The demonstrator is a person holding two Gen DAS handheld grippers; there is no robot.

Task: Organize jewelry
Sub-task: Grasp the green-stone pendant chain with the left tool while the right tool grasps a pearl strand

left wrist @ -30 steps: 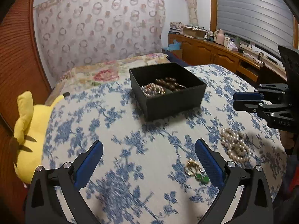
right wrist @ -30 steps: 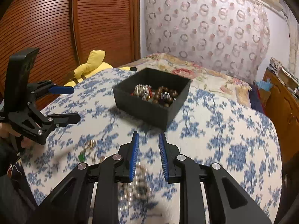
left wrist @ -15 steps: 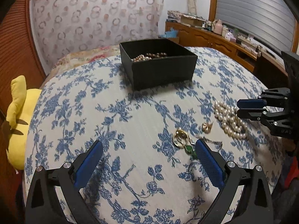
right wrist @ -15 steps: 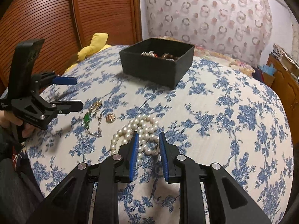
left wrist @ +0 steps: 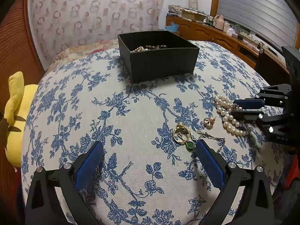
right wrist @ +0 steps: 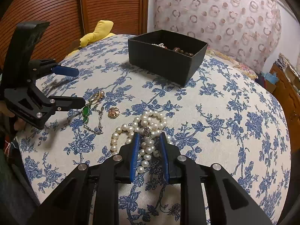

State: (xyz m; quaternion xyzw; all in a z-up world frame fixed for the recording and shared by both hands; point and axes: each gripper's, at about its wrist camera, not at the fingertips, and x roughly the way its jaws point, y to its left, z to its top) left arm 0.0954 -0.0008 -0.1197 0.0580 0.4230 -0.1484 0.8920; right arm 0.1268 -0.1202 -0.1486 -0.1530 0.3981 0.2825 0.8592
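Note:
A white pearl necklace point(right wrist: 148, 129) lies bunched on the blue-flowered cloth; it also shows in the left wrist view point(left wrist: 227, 115). My right gripper point(right wrist: 149, 140) is low over it, slightly open, with pearls between its blue pads, not clamped. A gold ring earring point(left wrist: 181, 134) with a green stone point(left wrist: 190, 145), a thin chain point(right wrist: 98, 120) and a small rose-gold flower piece point(left wrist: 209, 121) lie beside my left gripper point(left wrist: 150, 153), which is wide open and empty. A black box point(left wrist: 161, 61) holding beads stands farther back.
A yellow plush toy point(left wrist: 14, 112) lies at the left edge of the cloth. Brown slatted doors point(right wrist: 56, 9) stand behind it. A wooden sideboard point(left wrist: 225, 35) with clutter runs along the right wall. The cloth's edge drops off close to both grippers.
Both grippers have come down and forward toward the loose jewelry. The right gripper's fingers now straddle the pearl necklace. The left gripper's right finger now sits next to the green stone.

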